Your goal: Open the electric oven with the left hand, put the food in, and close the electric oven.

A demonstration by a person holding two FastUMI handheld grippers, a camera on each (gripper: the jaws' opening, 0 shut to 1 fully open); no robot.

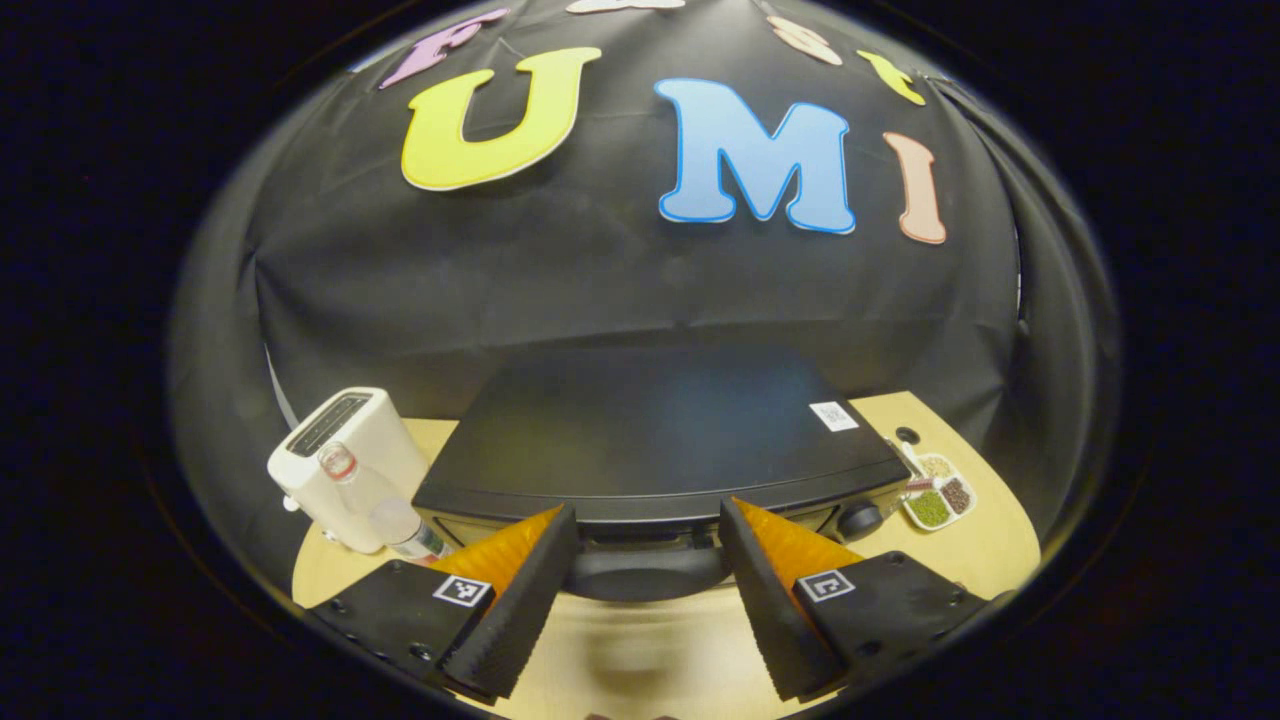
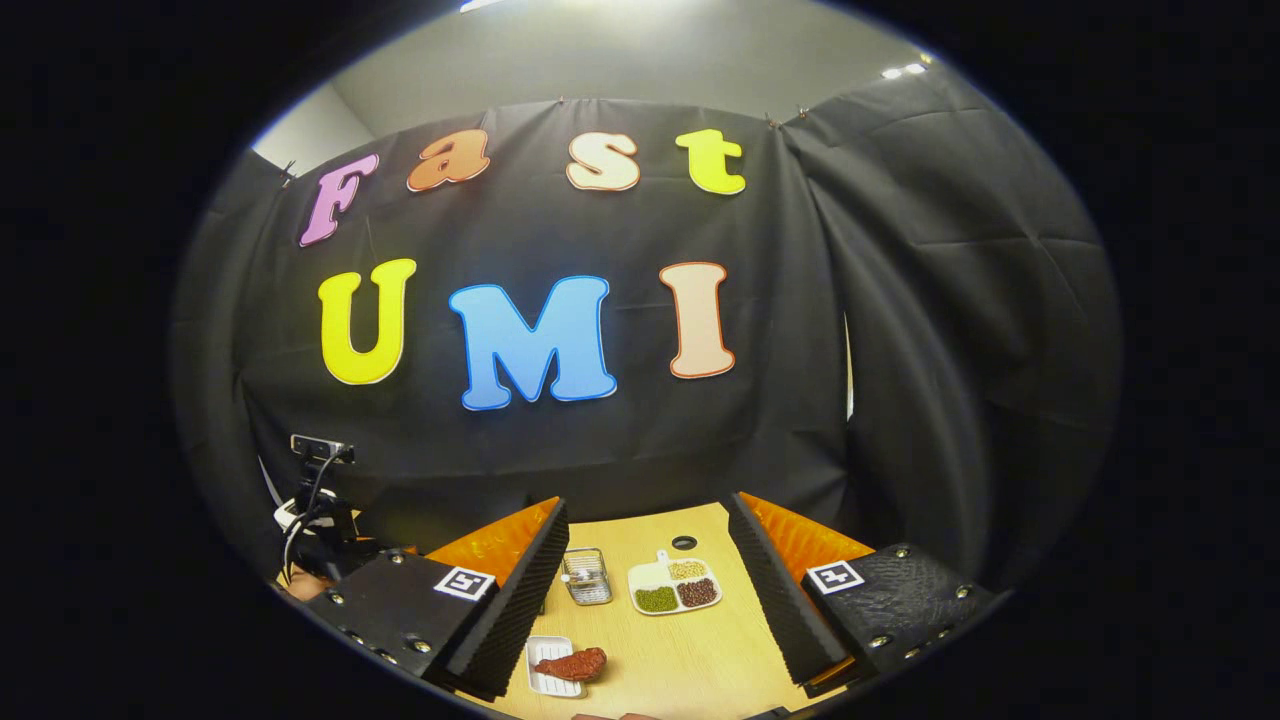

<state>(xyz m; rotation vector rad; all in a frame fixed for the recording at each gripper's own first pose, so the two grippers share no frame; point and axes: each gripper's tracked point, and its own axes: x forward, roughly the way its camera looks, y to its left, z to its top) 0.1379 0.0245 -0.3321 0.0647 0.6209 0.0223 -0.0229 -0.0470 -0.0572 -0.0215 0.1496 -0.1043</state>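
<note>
Left gripper [image 1: 648, 575], fingers spread wide and holding nothing, hangs just in front of the oven [image 1: 660, 440], with the dark door handle [image 1: 645, 572] lying between the two fingers but not clamped. Oven door appears shut, so the opening step is judged not yet done. To the gripper's left stand a white toaster [image 1: 345, 460] and a clear bottle [image 1: 385, 505]; to its right, past the oven knob [image 1: 858, 520], lies a small dish of beans [image 1: 938, 495]. Right gripper [image 2: 648, 590], likewise wide open and empty, hovers over the table [image 2: 690, 660]. Food [image 2: 572, 663] (a reddish piece on a small white tray [image 2: 543, 685]) rests just below and between its fingers, untouched. A wire basket [image 2: 587, 576] sits ahead. Left to do: grasp handle, open, load food, close.
</note>
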